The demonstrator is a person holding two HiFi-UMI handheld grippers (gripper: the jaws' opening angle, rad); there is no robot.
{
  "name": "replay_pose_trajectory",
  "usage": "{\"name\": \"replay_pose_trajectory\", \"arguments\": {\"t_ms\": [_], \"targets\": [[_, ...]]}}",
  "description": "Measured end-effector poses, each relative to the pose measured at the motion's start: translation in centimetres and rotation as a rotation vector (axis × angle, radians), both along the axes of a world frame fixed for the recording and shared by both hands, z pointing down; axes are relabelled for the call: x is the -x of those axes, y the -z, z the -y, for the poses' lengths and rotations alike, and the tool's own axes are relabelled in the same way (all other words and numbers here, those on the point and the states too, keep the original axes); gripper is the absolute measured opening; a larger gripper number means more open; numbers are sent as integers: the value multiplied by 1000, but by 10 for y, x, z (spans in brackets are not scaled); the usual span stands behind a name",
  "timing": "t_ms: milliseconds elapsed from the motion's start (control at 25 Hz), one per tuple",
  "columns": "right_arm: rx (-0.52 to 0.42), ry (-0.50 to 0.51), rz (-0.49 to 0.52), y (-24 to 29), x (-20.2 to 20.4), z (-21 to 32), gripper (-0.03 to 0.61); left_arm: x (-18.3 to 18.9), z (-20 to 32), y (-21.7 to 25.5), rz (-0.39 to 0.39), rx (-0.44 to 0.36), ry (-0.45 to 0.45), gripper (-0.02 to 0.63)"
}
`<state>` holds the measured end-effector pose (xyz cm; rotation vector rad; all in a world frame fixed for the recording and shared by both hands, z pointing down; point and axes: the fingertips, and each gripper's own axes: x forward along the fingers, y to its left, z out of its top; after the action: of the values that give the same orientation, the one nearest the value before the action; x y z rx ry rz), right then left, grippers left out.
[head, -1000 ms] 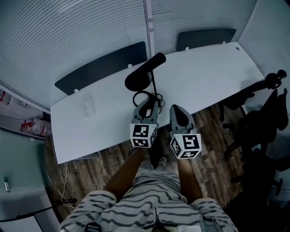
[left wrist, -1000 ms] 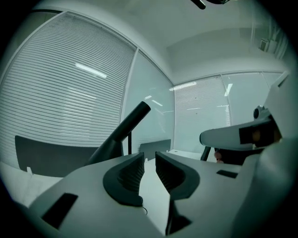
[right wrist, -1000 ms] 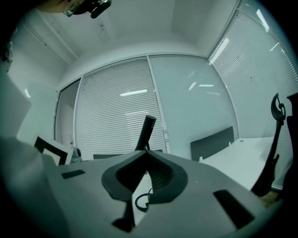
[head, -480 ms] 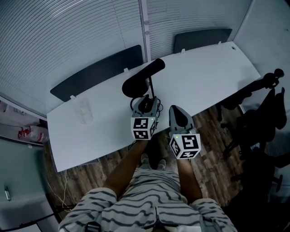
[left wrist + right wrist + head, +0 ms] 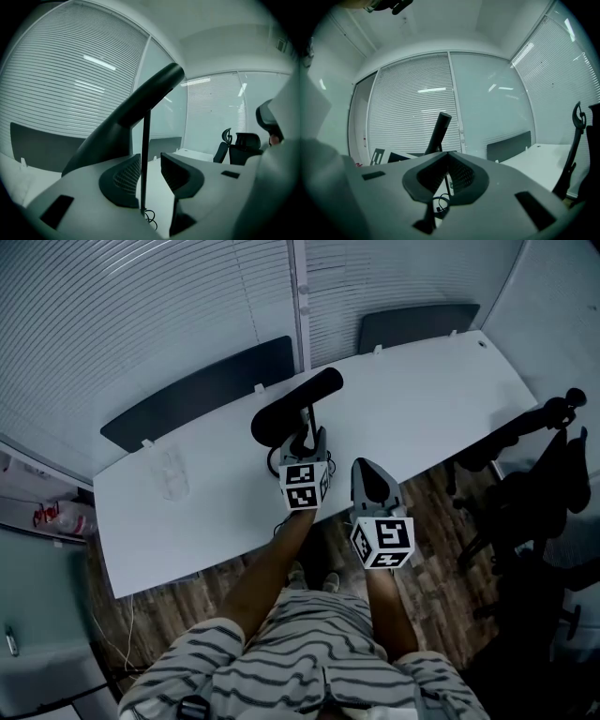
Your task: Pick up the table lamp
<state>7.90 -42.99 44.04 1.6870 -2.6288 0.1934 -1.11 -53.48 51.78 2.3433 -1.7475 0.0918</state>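
Straddling the lamp stem (image 5: 145,140), L tool (image 5: 150,161) has jaws wide; they have just been opening. The thin black stem stands upright btwn them, closer to the 9 o'clock jaw, with a clear gap to the 3 o'clock jaw, so no squeeze on it. Table lamp (image 5: 291,409) stands on the white surface (image 5: 422,399) near its front edge, about mid-length. Its long black head is tilted and rises toward 2 o'clock in head view. Coiled cable (image 5: 150,216) lies at the stem's foot. R tool (image 5: 367,465) is at 3 o'clock of L tool, apart from the lamp, jaws together w/ nothing btwn them. Clear cup (image 5: 172,470) sits well apart at 9 o'clock of the lamp. Office chair (image 5: 553,456) is off the surface's 3 o'clock end.
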Motion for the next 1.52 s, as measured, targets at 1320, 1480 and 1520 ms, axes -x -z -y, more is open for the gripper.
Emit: {"name": "replay_pose_trajectory", "arguments": {"t_ms": [1320,1480,1520], "targets": [[43,-32,-3,-23,-14,6,12,8,26,6,83,-19,166,38],[34,-24,-39,-22,-14,6,12,12,26,8,82,-22,159,38],[33,-25,-38,-22,-14,6,12,15,26,9,76,-25,161,38]]}}
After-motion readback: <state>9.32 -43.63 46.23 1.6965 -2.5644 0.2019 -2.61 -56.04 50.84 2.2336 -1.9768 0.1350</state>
